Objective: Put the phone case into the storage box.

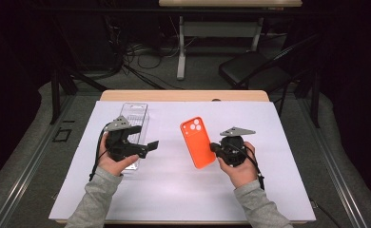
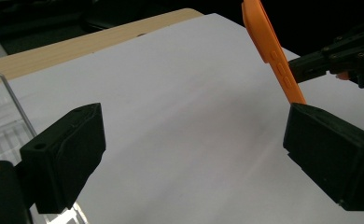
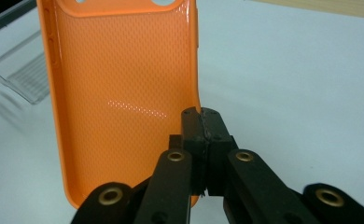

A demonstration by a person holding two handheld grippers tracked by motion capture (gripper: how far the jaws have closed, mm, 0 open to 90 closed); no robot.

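An orange phone case with camera cut-outs is held over the white sheet, right of centre. My right gripper is shut on its right long edge near the bottom end. In the right gripper view the jaws pinch the rim of the case, whose dotted inside faces the camera. My left gripper is open over the near end of a clear plastic box. In the left gripper view the gripper has bare sheet between its jaws. The case stands tilted at the upper right, with the right gripper on it.
The white sheet covers most of a wooden table. The clear box lies at the left and also appears in the right gripper view. Beyond the table are a black chair, a desk leg and cables on the floor.
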